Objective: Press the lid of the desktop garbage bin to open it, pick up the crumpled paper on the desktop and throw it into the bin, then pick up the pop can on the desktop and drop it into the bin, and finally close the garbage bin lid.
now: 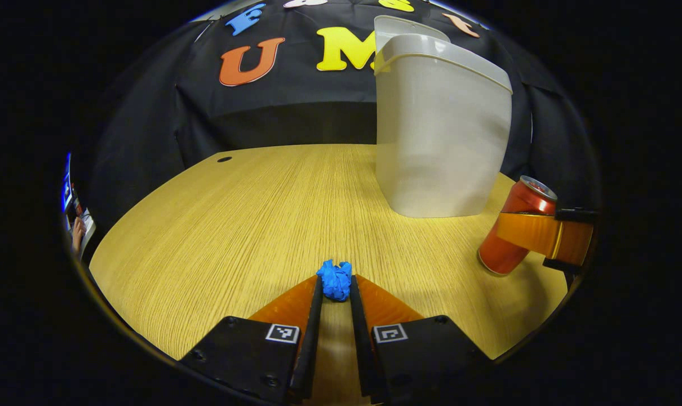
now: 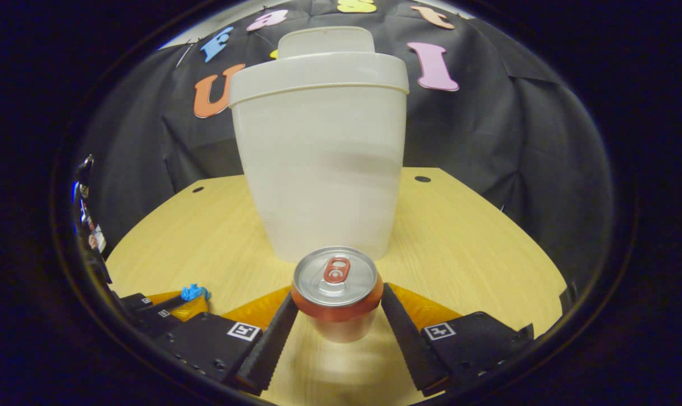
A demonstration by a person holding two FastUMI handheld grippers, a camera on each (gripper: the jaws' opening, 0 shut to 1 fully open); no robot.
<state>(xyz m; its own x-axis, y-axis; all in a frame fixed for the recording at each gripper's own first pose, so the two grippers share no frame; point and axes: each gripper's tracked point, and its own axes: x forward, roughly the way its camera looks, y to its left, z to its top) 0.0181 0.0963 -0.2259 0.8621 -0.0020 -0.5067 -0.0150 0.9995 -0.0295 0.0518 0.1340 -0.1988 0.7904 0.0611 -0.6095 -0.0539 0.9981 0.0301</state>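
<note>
The left gripper point(image 1: 336, 288) is seen clenched on the crumpled blue paper point(image 1: 335, 278): both fingers press its sides at the tips, w/ the wad low over the wooden desktop point(image 1: 251, 214); whether it is touching the wood or just lifted cannot be told. In the right gripper view the same pair is seen at lower left, paper point(image 2: 195, 292) at the tips.

The right gripper point(image 2: 336, 307) is set around the red pop can point(image 2: 336, 290), one finger each side. The fingers appear to touch or nearly touch the can's flanks, but firm pressure on both sides cannot be confirmed, so grip state is left as not told. In the left gripper view the can point(image 1: 516, 225) is seen tilted, w/ a finger point(image 1: 535, 232) laid across its body.

Places, rel. to the desktop garbage bin point(image 2: 321, 163): the lid point(image 2: 325, 40) is seen standing up behind the rim, so the bin is judged already open. The can is just in front of the bin, near its base. The paper is well in front and off to the bin's left side as seen from the right gripper. The bin stands toward the back of the desktop.

Step in hand, as judged: paper pick-up, w/ the can approached at the same time. Next move calls for: paper to be raised above the rim, carried over the opening, then released; height must be gained first, as the bin is tall. The can is to follow, then lid shut.
</note>
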